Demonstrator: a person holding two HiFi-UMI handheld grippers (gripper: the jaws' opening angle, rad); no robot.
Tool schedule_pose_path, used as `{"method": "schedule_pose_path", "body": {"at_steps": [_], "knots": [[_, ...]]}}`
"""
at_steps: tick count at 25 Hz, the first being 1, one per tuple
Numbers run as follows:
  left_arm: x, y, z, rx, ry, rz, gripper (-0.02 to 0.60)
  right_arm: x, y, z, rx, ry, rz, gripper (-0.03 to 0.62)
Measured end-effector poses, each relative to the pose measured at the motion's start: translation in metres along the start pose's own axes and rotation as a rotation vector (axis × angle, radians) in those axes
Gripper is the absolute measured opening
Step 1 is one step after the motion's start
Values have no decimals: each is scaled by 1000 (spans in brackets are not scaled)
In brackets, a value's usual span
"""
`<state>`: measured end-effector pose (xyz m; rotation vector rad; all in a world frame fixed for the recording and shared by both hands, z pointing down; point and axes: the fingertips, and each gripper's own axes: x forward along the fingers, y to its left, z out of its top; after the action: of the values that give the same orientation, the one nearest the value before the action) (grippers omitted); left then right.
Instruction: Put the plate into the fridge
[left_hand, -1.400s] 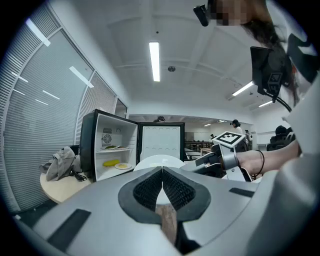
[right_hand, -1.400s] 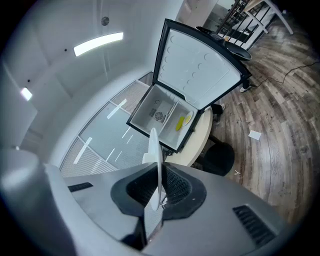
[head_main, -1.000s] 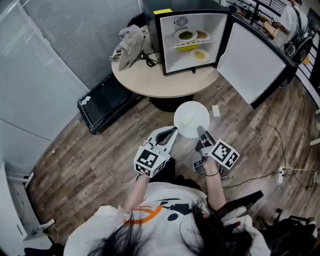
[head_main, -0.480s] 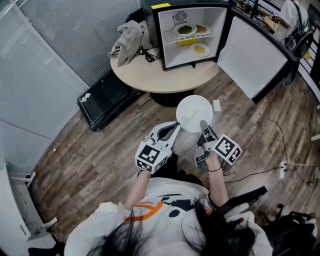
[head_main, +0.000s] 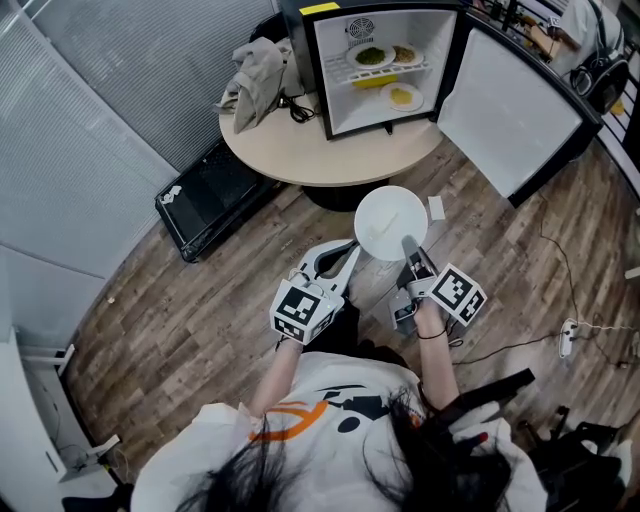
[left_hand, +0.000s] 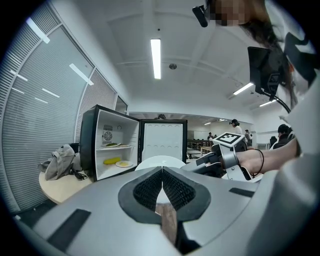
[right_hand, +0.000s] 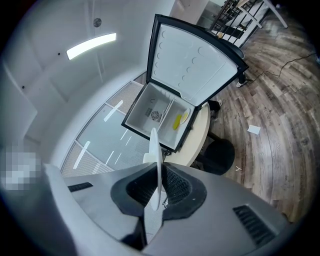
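A white plate (head_main: 390, 222) hangs over the wooden floor just in front of the round table (head_main: 300, 155). My right gripper (head_main: 408, 246) is shut on its near rim, and in the right gripper view the plate (right_hand: 155, 145) stands edge-on between the pads. My left gripper (head_main: 347, 256) floats beside the plate on its left, shut and empty, its pads meeting in the left gripper view (left_hand: 162, 175). The small black fridge (head_main: 372, 62) stands on the table with its door (head_main: 510, 105) swung wide to the right.
Inside the fridge a dish of greens (head_main: 372, 57) sits on the shelf and a yellow dish (head_main: 401, 97) on the bottom. A grey cloth (head_main: 255, 75) lies on the table's left. A black case (head_main: 215, 200), a paper scrap (head_main: 437, 207) and cables (head_main: 565, 340) are on the floor.
The plate and both grippers have drifted slightly nearer the table's edge. The right grip on the rim is unchanged and the left gripper stays shut.
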<state>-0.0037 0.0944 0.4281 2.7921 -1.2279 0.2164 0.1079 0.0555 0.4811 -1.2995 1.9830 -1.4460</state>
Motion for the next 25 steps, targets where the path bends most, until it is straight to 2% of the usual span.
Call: {"method": "schedule_pose_path", "body": {"at_steps": [9, 25], "knots": [[28, 26, -3, -10, 19, -9, 9, 31, -10, 16, 17, 3, -19, 29], [106, 103, 0, -20, 58, -72, 9, 116, -28, 62, 57, -22, -75, 29]]}}
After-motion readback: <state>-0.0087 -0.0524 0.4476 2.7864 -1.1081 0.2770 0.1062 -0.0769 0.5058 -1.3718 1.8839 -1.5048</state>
